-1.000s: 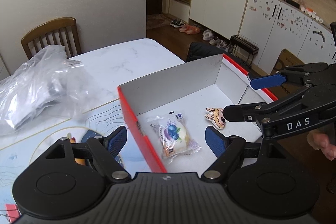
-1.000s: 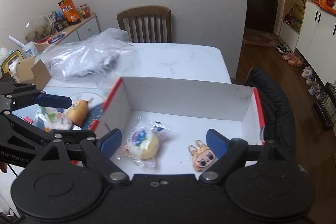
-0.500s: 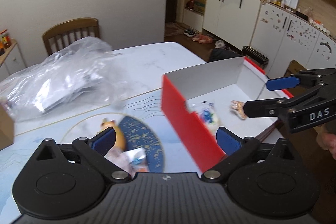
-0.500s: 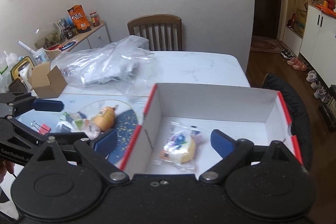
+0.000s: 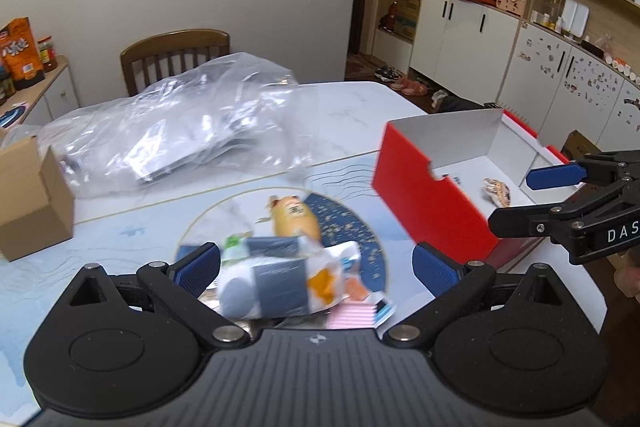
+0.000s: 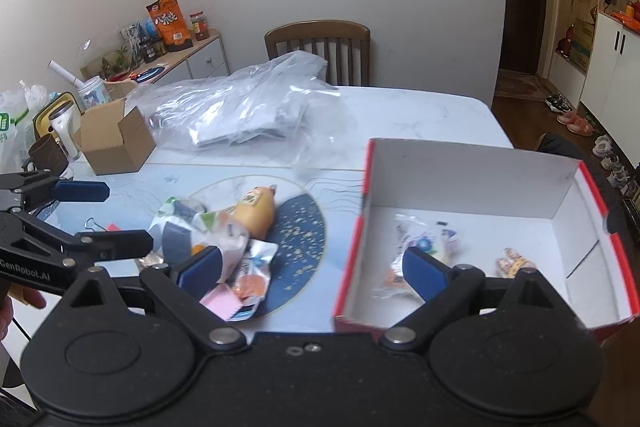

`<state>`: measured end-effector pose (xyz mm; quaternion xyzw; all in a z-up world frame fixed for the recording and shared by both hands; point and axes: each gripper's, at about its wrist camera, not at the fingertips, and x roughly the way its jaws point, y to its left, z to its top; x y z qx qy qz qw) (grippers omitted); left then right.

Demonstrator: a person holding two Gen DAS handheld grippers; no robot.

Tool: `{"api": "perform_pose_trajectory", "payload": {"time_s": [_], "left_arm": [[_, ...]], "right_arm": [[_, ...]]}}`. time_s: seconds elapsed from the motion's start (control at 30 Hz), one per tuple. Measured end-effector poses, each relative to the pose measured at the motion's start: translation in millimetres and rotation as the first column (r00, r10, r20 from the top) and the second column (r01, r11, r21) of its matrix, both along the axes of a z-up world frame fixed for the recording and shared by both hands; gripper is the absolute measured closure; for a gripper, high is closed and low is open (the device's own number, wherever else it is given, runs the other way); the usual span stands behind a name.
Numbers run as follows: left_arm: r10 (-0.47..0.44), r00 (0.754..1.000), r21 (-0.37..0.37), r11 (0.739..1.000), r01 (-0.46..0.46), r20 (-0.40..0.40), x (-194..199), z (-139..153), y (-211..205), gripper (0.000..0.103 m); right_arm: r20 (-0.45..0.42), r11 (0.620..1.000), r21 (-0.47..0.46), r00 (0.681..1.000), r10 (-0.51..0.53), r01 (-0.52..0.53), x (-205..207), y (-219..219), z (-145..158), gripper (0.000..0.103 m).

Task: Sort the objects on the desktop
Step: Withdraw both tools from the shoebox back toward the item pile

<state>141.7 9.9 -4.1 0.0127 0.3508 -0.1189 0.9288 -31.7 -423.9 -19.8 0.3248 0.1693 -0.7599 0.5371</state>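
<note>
A red box (image 5: 420, 195) with a white inside (image 6: 472, 183) stands on the right of the table. In it lie a clear-wrapped snack (image 6: 416, 243) and a small bunny-faced charm (image 6: 512, 261). Left of the box, on a blue round mat (image 6: 304, 239), is a pile of snack packets (image 5: 280, 279) with an orange plush figure (image 5: 296, 221) behind it. My left gripper (image 5: 316, 267) hangs open over the pile, touching nothing. My right gripper (image 6: 312, 267) is open too, straddling the box's red left wall with nothing held.
A crumpled clear plastic bag (image 5: 172, 131) covers the far table. A small cardboard box (image 6: 116, 139) sits at the left, with a mug (image 6: 44, 155) beside it. A black binder clip (image 6: 94, 225) lies left of the pile. A wooden chair (image 6: 318, 43) stands behind the table.
Both grippers have swung left, away from the box interior toward the mat. The box now sits at the right of both views. Both jaws stand a little wider.
</note>
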Motion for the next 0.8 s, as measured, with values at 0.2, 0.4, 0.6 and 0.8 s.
{"api": "perform_pose_trajectory", "payload": {"time_s": [0.2, 0.4, 0.6, 0.8], "left_arm": [[0.035, 0.999, 0.000, 0.999, -0.035, 0.002, -11, -6, 33, 0.000], [0.067, 0.998, -0.008, 0.998, -0.067, 0.010, -21, -16, 65, 0.000], [0.099, 0.995, 0.027, 0.995, -0.099, -0.008, -25, -29, 90, 0.000], [0.127, 0.991, 0.036, 0.991, -0.125, -0.050, -21, -48, 112, 0.000]], "right_arm": [[0.012, 1.000, -0.001, 1.000, -0.015, 0.015, 22, -14, -8, 0.006], [0.004, 1.000, 0.000, 1.000, -0.018, 0.018, 44, -32, -14, 0.006], [-0.006, 0.999, 0.020, 0.999, -0.041, 0.041, 59, -46, -24, 0.006], [-0.028, 0.998, 0.038, 0.998, -0.052, 0.053, 72, -62, -34, 0.006]]}}
